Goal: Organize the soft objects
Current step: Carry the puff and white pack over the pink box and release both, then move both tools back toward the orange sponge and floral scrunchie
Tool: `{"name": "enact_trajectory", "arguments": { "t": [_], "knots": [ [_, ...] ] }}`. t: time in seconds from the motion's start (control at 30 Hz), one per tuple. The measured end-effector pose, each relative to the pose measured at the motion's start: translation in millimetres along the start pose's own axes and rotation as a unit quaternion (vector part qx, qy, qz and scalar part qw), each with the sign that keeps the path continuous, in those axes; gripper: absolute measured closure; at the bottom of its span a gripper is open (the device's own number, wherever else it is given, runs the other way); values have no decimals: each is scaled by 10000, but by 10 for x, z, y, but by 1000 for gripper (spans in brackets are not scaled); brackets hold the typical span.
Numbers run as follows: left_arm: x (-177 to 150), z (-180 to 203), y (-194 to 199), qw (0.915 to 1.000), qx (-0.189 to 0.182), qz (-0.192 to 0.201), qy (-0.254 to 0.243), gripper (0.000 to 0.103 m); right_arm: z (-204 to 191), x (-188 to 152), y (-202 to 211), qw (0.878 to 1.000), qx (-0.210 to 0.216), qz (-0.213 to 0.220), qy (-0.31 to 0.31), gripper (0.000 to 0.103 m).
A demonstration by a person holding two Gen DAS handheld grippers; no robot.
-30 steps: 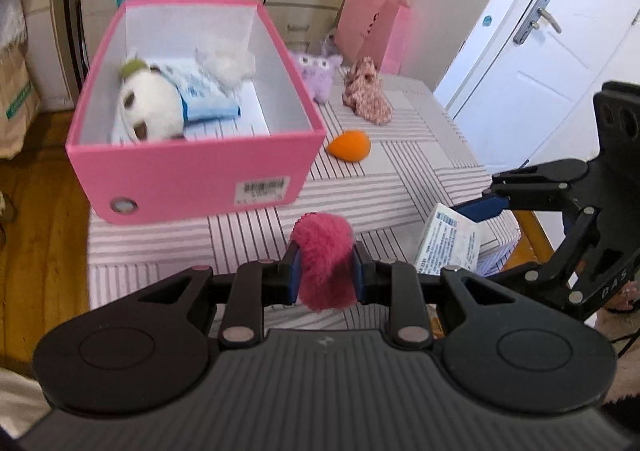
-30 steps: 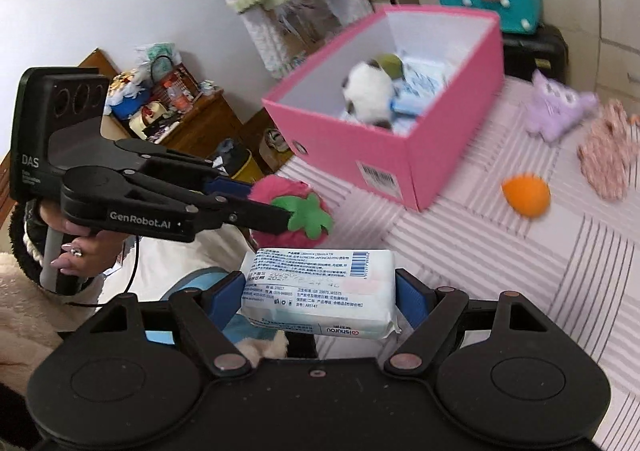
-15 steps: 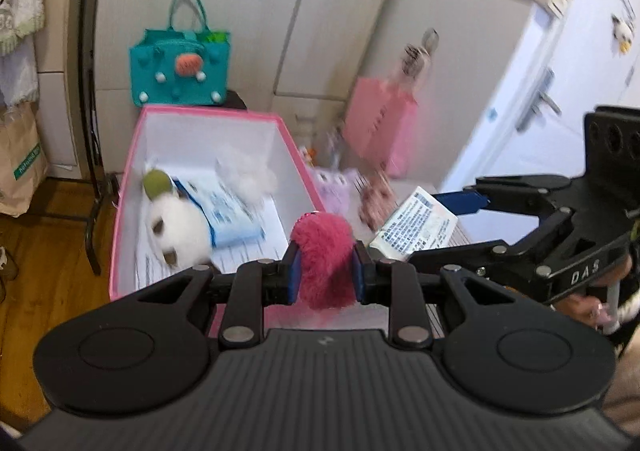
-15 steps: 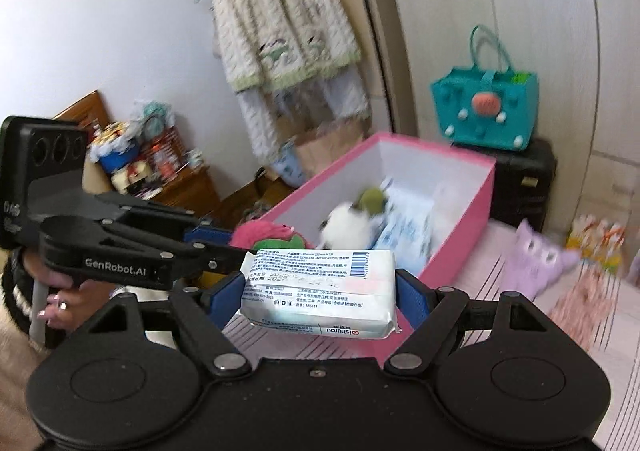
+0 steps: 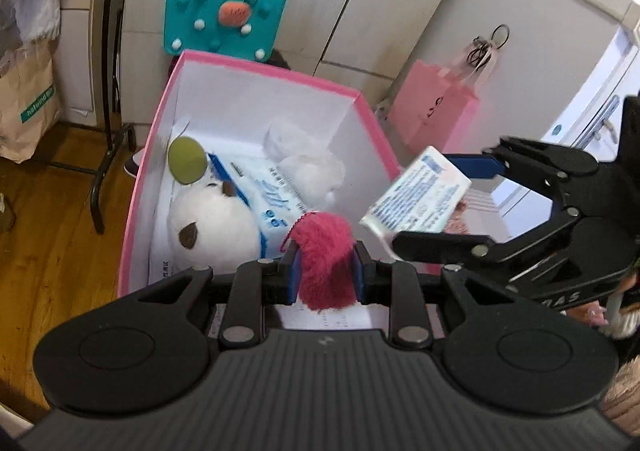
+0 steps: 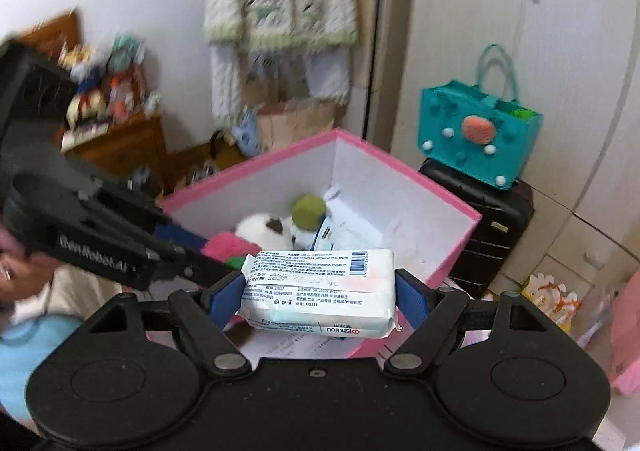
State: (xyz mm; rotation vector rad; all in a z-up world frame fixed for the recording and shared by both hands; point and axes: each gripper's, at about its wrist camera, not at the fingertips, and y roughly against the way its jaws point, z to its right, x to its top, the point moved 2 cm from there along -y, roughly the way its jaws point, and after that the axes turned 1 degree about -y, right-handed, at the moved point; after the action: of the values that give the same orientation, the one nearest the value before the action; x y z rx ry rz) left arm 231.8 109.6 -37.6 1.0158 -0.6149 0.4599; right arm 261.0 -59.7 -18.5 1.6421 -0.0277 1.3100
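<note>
- My left gripper (image 5: 325, 277), clamped tight on a fuzzy magenta plush strawberry (image 5: 326, 259), has swung from the striped table to over the open pink cardboard box (image 5: 132, 219), lower centre of frame.
- My right gripper (image 6: 320, 291), jaws wide, pinches a white wet-wipe packet (image 6: 320, 287) above the box's near rim; both drops look imminent.

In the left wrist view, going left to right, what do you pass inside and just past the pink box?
White plush toy → blue-and-white wipes pack → white fluffy item → tissue pack held in the right gripper → pink gift bag.
</note>
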Motion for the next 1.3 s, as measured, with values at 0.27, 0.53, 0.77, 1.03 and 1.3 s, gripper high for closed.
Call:
{"name": "enact_trajectory", "arguments": {
  "t": [0.27,0.53,0.77,1.03,1.3],
  "knots": [
    [-38,-93,-148,9996,162,-171,-141,78,-30,-28,-327,9970,-72,-388,662,19],
    [-44,-55,-194,9996,171,-213,-116,70,-40,-115,-292,9949,-439,-117,896,17],
    [-92,27,28,9990,321,22,-312,56,-7,-257,128,9961,-407,530,584,13],
    [-168,266,428,9966,450,201,-655,43,-16,-360,596,9975,79,707,-6,13],
    [-305,586,778,9931,623,257,-964,37,-28,-633,1055,9935,486,721,-732,13]
  ]
}}
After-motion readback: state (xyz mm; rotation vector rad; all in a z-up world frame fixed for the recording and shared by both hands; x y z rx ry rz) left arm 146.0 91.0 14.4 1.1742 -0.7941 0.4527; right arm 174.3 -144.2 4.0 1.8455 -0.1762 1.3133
